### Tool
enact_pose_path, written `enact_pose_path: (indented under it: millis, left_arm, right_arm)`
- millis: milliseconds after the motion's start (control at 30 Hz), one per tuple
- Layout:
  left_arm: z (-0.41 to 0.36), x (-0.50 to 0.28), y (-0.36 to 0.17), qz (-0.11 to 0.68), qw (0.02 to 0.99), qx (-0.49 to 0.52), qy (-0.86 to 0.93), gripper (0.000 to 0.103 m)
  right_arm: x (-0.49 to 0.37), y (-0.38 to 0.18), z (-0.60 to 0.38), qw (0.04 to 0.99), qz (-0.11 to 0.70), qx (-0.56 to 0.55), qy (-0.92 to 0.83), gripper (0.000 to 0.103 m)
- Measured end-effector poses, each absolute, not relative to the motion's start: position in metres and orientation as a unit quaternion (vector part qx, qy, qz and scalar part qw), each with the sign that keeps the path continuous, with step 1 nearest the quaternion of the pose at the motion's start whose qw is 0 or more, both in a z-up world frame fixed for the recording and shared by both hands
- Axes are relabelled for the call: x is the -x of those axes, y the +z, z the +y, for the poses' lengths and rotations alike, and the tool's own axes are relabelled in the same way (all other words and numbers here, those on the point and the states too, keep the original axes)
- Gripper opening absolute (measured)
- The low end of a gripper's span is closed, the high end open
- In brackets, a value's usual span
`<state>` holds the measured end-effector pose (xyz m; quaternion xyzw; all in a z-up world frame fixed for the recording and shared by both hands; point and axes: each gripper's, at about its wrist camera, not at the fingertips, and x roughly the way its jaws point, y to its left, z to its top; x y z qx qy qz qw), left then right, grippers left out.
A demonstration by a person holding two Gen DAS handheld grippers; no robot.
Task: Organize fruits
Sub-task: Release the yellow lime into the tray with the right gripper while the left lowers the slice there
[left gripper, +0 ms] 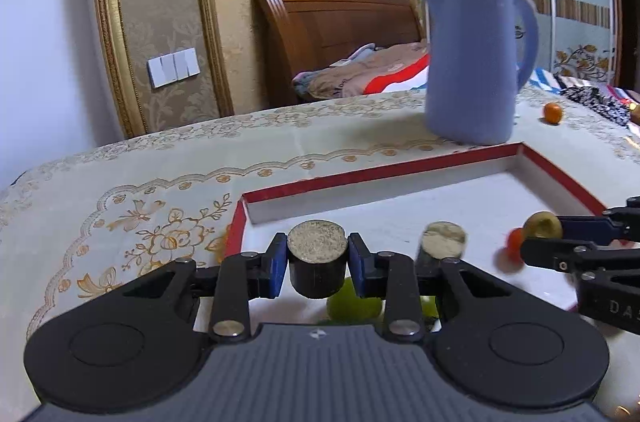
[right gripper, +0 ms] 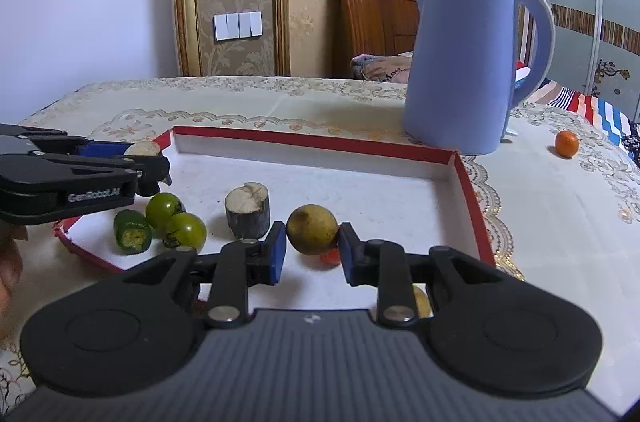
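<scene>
My left gripper (left gripper: pixel 317 260) is shut on a dark cut cylinder piece with a pale top (left gripper: pixel 317 254), held above the red-rimmed white tray (left gripper: pixel 360 178). It shows at the left in the right wrist view (right gripper: pixel 154 162). My right gripper (right gripper: pixel 312 242) holds a yellow-brown round fruit (right gripper: pixel 312 228) between its blue pads over the tray (right gripper: pixel 320 140); it also shows in the left wrist view (left gripper: pixel 540 225). A second cut cylinder (right gripper: pixel 247 208), two green round fruits (right gripper: pixel 176 218), a green cut piece (right gripper: pixel 132 236) and a small red fruit (right gripper: pixel 330 256) lie in the tray.
A tall blue kettle (right gripper: pixel 464 62) stands on the floral tablecloth behind the tray. A small orange fruit (right gripper: pixel 566 143) lies on the cloth to the kettle's right. A bed and wardrobe are beyond the table.
</scene>
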<state>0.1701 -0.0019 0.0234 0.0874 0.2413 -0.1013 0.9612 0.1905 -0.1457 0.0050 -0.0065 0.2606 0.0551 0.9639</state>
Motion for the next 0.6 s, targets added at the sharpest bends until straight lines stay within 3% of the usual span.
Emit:
enact_pose_path:
  millis: [500, 567, 600]
  left_arm:
    - [-0.003, -0.205, 0.005, 0.272, 0.954, -0.104, -0.072, 0.031]
    - [-0.004, -0.204, 0.005, 0.270, 0.954, -0.107, -0.070, 0.032]
    - [-0.005, -0.204, 0.004, 0.270, 0.954, -0.111, -0.068, 0.032]
  right_arm:
    - [-0.219, 0.001, -0.136, 0.962, 0.267, 0.014, 0.051, 0.028]
    - [-0.219, 0.000, -0.137, 0.962, 0.267, 0.012, 0.051, 0.039]
    - [-0.218, 0.001, -0.138, 0.962, 0.267, 0.009, 0.050, 0.060]
